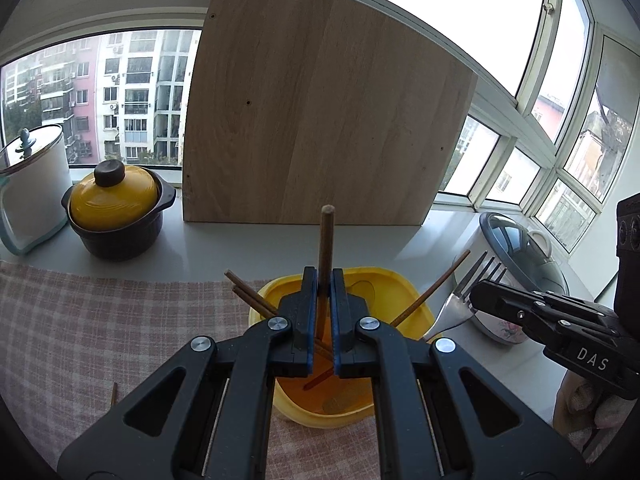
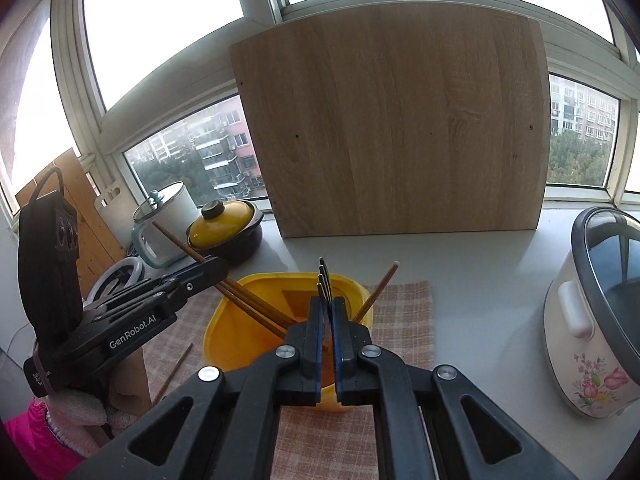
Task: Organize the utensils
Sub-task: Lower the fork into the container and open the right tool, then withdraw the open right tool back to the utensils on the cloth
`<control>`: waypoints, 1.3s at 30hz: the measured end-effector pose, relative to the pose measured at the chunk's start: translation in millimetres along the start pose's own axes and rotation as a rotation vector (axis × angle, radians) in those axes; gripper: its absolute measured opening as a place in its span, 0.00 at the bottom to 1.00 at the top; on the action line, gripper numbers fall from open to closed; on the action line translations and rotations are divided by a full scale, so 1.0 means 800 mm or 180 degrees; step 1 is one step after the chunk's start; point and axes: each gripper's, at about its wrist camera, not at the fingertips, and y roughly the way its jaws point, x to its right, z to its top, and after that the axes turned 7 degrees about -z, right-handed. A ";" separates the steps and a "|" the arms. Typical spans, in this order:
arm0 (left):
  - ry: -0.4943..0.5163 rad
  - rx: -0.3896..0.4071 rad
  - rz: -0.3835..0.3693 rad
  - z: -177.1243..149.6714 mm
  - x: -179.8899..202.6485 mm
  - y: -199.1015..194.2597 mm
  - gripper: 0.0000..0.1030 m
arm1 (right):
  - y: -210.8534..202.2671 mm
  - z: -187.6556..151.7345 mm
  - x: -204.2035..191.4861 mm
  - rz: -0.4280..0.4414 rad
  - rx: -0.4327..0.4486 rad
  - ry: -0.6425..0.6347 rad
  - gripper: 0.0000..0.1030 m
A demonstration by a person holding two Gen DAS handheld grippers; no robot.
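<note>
Left tool (image 1: 323, 312) clamps 1 chopstick (image 1: 326, 240), right tool (image 2: 328, 320) clamps fork (image 2: 325, 280), both over yellow container (image 2: 224, 320) for dropping in.

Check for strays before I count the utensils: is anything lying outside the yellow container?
Yes: one brown wooden chopstick lies loose on the pink checked cloth, left of the yellow plastic container, while the other loose chopsticks lean inside it.

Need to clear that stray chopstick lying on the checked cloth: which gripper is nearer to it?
Left. The left gripper, clamping a chopstick, is above the yellow container's left side, nearer the stray chopstick. The right gripper, holding the fork, is farther right.
</note>
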 end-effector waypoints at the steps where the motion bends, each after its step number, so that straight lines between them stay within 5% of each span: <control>1: 0.0013 -0.0049 0.0000 -0.001 0.002 0.000 0.04 | 0.000 -0.002 -0.001 0.0011 -0.0014 0.0010 0.02; 11: 0.0171 -0.0163 -0.0003 -0.014 0.013 -0.021 0.04 | -0.008 -0.014 -0.012 0.0092 -0.0054 0.0050 0.09; 14: 0.0173 -0.0182 0.0005 -0.017 0.011 -0.028 0.05 | -0.017 -0.015 -0.018 0.0050 0.0013 0.0026 0.27; 17: 0.0155 -0.0160 0.0013 -0.020 0.005 -0.037 0.25 | -0.025 -0.017 -0.025 -0.0012 0.0052 -0.0008 0.28; 21: 0.0153 -0.0138 0.0050 -0.025 -0.003 -0.050 0.27 | -0.037 -0.021 -0.030 -0.0054 0.0083 0.0019 0.30; 25: 0.0133 -0.0153 0.0055 -0.030 -0.011 -0.063 0.31 | -0.047 -0.025 -0.035 -0.0087 0.0129 0.0049 0.51; 27: 0.0131 -0.0152 0.0060 -0.033 -0.014 -0.070 0.40 | -0.053 -0.027 -0.039 -0.0113 0.0145 0.0054 0.56; 33: 0.0159 -0.0136 0.0140 -0.039 -0.021 -0.092 0.42 | -0.067 -0.034 -0.055 -0.0187 0.0182 0.0029 0.73; 35: 0.0159 -0.0138 0.0151 -0.042 -0.025 -0.100 0.55 | -0.071 -0.035 -0.061 -0.0238 0.0200 -0.0003 0.79; 39: 0.0181 -0.0134 0.0188 -0.046 -0.032 -0.115 0.59 | -0.078 -0.039 -0.074 -0.0345 0.0236 -0.0061 0.89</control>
